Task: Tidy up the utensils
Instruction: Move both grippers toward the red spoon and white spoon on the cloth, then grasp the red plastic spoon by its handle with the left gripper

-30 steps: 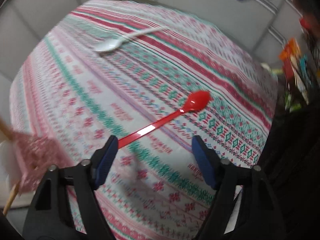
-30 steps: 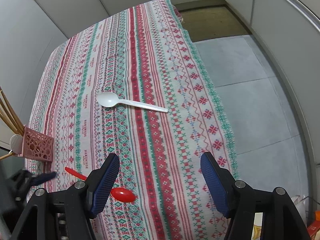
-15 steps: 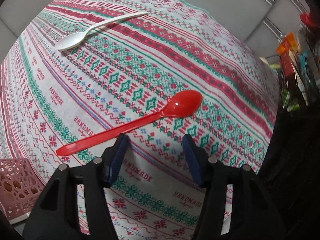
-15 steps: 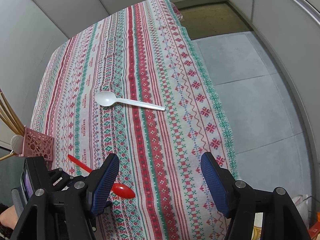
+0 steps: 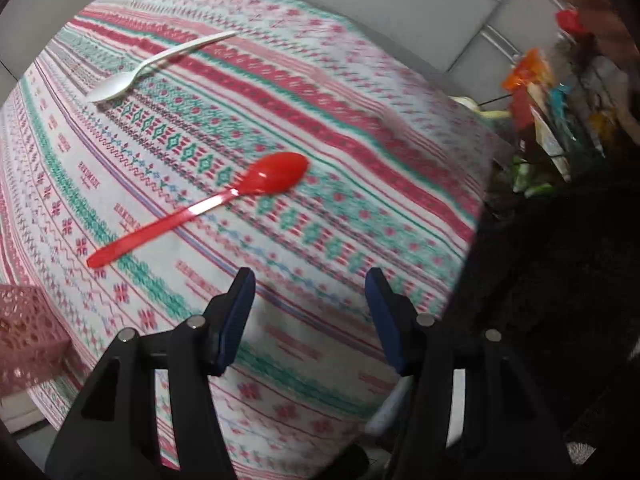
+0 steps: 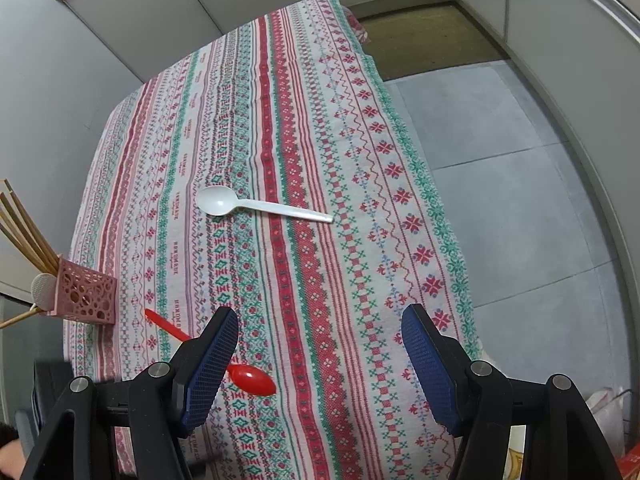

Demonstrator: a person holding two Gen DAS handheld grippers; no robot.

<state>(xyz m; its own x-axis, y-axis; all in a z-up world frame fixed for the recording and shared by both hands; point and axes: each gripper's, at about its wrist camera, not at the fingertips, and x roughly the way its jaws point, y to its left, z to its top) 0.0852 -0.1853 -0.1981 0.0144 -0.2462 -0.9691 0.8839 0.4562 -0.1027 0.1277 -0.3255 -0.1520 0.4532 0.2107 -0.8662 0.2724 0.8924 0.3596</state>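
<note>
Two spoons flat on the patterned cloth of the counter (image 6: 304, 160). Pink lattice holder (image 6: 86, 294) at the cloth's edge, stuffed with wooden sticks (image 6: 24, 228) and a white round-headed utensil (image 6: 43, 290) leaning out. Red spoon (image 5: 208, 208) just beside the holder, handle tip toward it, bowl pointing away. White spoon (image 6: 256, 206) well beyond the red one, farther from the holder. Left tongs (image 5: 310, 312) spread wide, gripping nothing, hovering short of the red spoon, apart from it. Right tongs (image 6: 320, 364) spread wide too, empty, with the red spoon's bowl (image 6: 254, 378) peeking out just beside the left pad.
</note>
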